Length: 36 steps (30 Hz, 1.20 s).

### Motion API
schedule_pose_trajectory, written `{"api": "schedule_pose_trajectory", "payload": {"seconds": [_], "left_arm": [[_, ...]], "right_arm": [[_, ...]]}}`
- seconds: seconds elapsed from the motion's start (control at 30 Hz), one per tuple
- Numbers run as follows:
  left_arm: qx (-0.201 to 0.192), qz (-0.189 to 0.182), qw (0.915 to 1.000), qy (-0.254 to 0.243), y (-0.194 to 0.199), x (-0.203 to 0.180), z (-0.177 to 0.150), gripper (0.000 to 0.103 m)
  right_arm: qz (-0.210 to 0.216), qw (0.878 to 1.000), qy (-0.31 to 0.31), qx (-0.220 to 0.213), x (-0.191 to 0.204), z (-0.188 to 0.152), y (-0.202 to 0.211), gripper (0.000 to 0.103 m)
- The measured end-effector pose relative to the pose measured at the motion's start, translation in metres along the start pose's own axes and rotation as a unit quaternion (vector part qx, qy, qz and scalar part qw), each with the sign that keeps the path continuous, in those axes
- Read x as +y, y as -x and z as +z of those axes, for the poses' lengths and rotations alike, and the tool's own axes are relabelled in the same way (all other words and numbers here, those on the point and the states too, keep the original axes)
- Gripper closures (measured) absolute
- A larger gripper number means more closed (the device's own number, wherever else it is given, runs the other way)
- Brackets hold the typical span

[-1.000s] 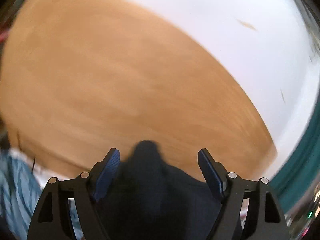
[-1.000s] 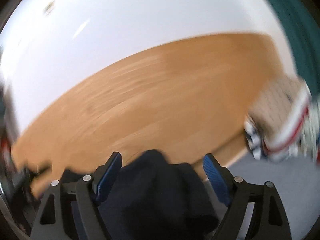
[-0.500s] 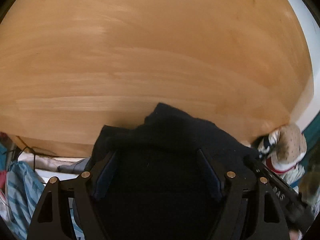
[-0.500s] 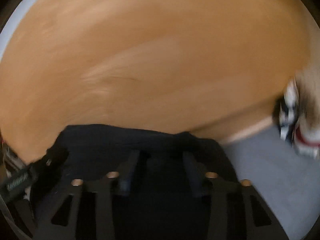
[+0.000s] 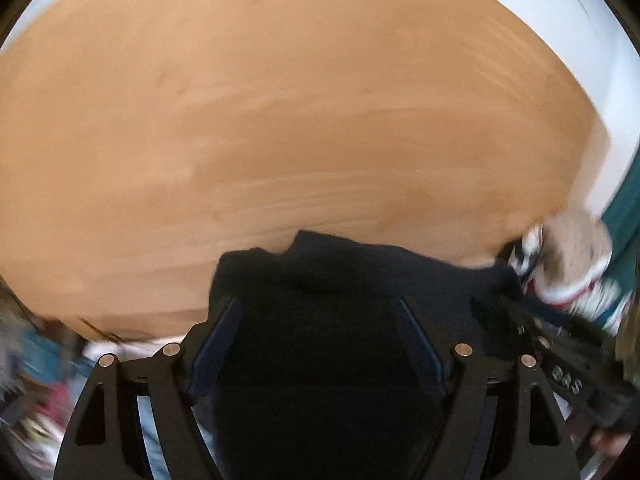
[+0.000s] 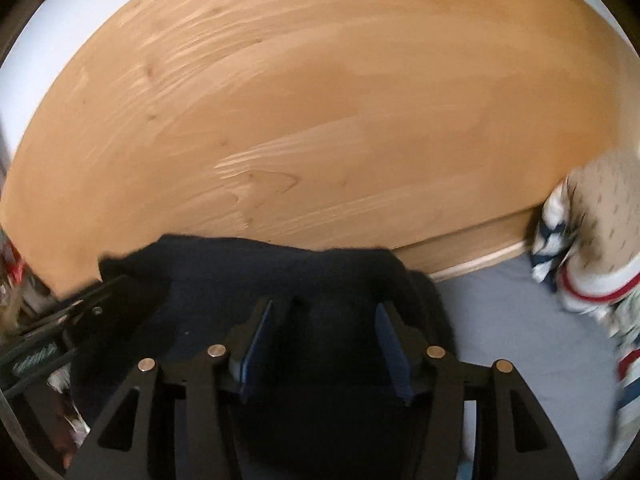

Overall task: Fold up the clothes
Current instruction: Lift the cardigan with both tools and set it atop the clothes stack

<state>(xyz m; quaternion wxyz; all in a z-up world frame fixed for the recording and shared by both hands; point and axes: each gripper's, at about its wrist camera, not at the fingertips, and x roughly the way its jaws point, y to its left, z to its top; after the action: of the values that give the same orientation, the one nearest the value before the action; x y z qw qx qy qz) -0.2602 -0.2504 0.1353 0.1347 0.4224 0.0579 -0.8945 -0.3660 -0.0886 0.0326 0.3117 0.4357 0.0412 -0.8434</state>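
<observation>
Between the two fingers of the left gripper (image 5: 320, 340), closest to the lens, sits a bunched fold of a dark navy garment (image 5: 360, 276); the blue pads stand wide and the cloth fills the gap, but whether they press on it cannot be told. The right gripper (image 6: 324, 344) stands half spread, its jaws having just opened further, with the same garment (image 6: 256, 264) lying between the pads and no clear pinch on it. Both grippers point steeply down over the near edge of a wooden surface (image 6: 320, 100), side by side, each visible at the edge of the other's view. The garment drapes over that near edge, only its leading hem on the wood. This looks like the laying-out step: the cloth is being brought onto the surface. Next it likely needs carrying farther onto the wood and spreading flat. Farther right, a pile of patterned clothes (image 6: 592, 240) rests at the surface's corner.
</observation>
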Motion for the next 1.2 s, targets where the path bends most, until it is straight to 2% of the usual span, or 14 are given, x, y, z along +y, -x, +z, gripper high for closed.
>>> {"api": "schedule_pose_trajectory", "payload": {"seconds": [0.17,0.23,0.33,0.47,0.57,0.67,0.73,0.8,0.83,0.93,1.0,1.07,1.1,1.2], "left_arm": [[0.033,0.04,0.9986,-0.005,-0.027,-0.015,0.027,0.025],[0.089,0.044,0.995,0.008,-0.076,0.012,0.013,0.033],[0.121,-0.009,0.9906,0.063,-0.116,0.041,-0.005,0.03],[0.111,-0.048,0.9893,0.083,-0.123,0.057,-0.01,0.029],[0.075,-0.074,0.9896,0.098,-0.113,0.067,-0.017,0.029],[-0.007,-0.118,0.9798,0.161,-0.085,0.094,-0.035,0.03],[-0.07,-0.104,0.9711,0.203,-0.063,0.108,-0.047,0.03],[-0.128,-0.086,0.9618,0.226,-0.034,0.117,-0.057,0.03],[-0.141,-0.073,0.9622,0.221,-0.023,0.115,-0.059,0.03],[-0.14,-0.041,0.9805,0.132,-0.002,0.09,-0.053,0.03],[-0.058,-0.03,0.9956,0.067,-0.02,0.065,-0.052,0.029],[0.046,-0.025,0.9983,0.028,-0.054,0.048,-0.058,0.029],[0.064,-0.035,0.996,0.052,-0.069,0.056,-0.064,0.027],[0.077,-0.09,0.9819,0.147,-0.096,0.098,-0.079,0.002]], "right_arm": [[-0.012,1.0,0.001,0.024,0.003,0.011,0.006,0.043],[0.001,0.999,-0.025,0.039,-0.008,0.005,-0.01,0.042],[0.046,0.994,-0.065,0.069,-0.03,-0.024,-0.043,0.046],[0.084,0.992,-0.086,0.034,-0.042,-0.043,-0.041,0.046],[0.074,0.995,-0.063,0.004,-0.035,-0.044,-0.02,0.046],[0.063,0.993,-0.037,-0.092,-0.026,-0.06,0.027,0.043],[0.048,0.987,-0.033,-0.149,-0.023,-0.078,0.056,0.039],[0.042,0.988,-0.03,-0.148,-0.019,-0.087,0.067,0.039],[0.04,0.988,-0.029,-0.145,-0.018,-0.092,0.071,0.039],[0.033,0.992,-0.032,-0.113,-0.013,-0.1,0.076,0.039],[0.024,0.996,-0.027,-0.077,-0.008,-0.103,0.066,0.039],[0.018,0.998,-0.02,-0.064,-0.001,-0.107,0.058,0.038],[0.02,0.997,-0.021,-0.065,0.001,-0.108,0.056,0.038],[0.03,0.998,-0.004,-0.052,0.011,-0.116,0.049,0.037]]}}
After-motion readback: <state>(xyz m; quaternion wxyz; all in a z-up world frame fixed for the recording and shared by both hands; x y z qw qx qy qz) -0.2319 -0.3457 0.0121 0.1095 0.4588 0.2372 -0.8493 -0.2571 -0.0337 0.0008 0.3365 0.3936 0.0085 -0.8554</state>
